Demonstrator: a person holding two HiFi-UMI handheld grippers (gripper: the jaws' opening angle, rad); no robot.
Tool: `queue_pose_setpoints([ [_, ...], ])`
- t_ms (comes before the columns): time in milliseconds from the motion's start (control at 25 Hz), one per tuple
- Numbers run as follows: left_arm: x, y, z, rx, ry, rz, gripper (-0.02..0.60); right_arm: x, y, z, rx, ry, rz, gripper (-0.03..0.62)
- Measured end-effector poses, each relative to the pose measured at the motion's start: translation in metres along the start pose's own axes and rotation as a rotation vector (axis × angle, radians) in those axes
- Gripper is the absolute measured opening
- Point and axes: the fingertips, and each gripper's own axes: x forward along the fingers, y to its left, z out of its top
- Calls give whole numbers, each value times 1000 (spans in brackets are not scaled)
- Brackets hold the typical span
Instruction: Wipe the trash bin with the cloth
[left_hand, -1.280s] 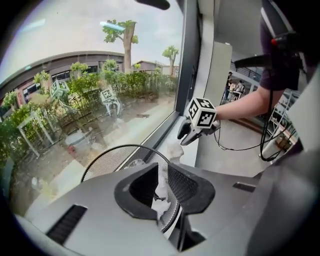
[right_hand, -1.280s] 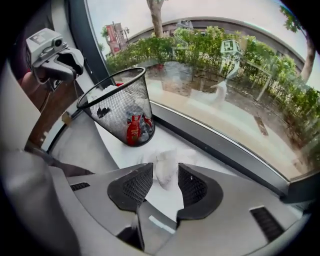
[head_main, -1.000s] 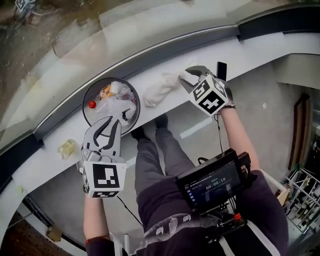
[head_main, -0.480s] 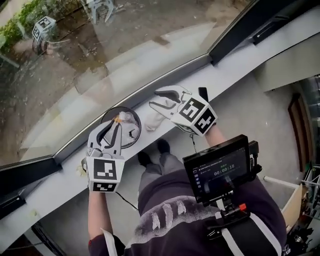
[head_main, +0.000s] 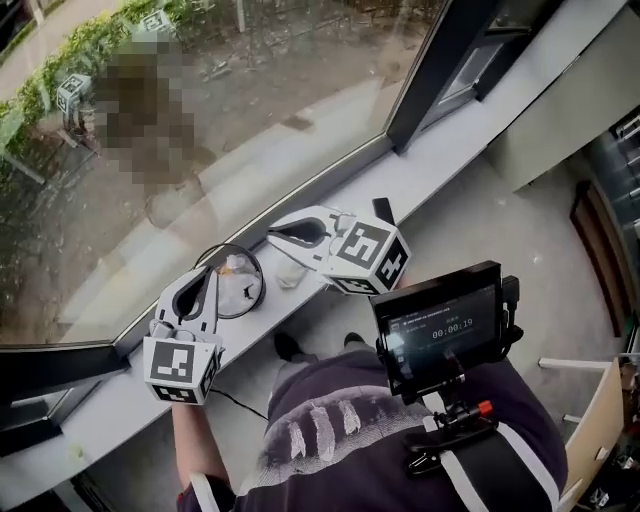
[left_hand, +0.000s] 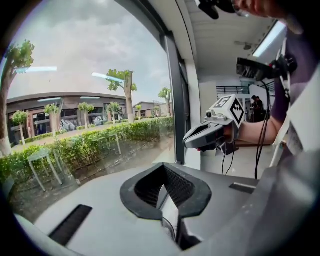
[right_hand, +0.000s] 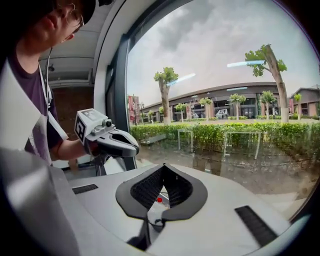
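Note:
The round black-rimmed trash bin (head_main: 261, 283), with white plastic litter in it, stands on the white window sill (head_main: 420, 175). A white cloth (head_main: 290, 272) lies on the sill just right of it, partly hidden under my right gripper. My left gripper (head_main: 207, 272) hangs above the bin's near-left edge, and its jaws have just closed on nothing. My right gripper (head_main: 272, 232) is raised over the cloth and points left; its jaws have also just closed, empty. In each gripper view the jaws (left_hand: 163, 166) (right_hand: 162, 167) meet at the tips, and the other gripper (left_hand: 210, 135) (right_hand: 112, 140) shows beyond.
The window glass rises right behind the sill, with a dark frame post (head_main: 440, 60) at the upper right. A small dark object (head_main: 383, 210) stands on the sill behind my right gripper. A screen (head_main: 440, 325) hangs at the person's chest, with grey floor to its right.
Both grippers have risen off the sill and now point more level. The right gripper has left the cloth on the sill and its open jaws have shut. The head view has tilted up.

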Motion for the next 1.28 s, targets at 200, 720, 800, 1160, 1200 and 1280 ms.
queue_pose_setpoints([
  [200,10,-64,40,36,-15,18,-3,-80,3,5,46,-92,38,0],
  [720,7,-211,86,62,37,2,-3,-201,10,-33,113,-153,78,-2],
  [800,-2,-225,81,56,66,3,-3,-205,25,-37,137,-158,108,-2],
  [1160,-64,-224,52,55,38,5,-3,-185,89,-39,123,-122,136,-2],
  [1200,-76,-224,52,63,34,0,-3,-181,100,-35,124,-116,139,-2],
  [1280,-100,-225,52,88,33,-17,-3,-174,122,-25,131,-107,139,-2],
])
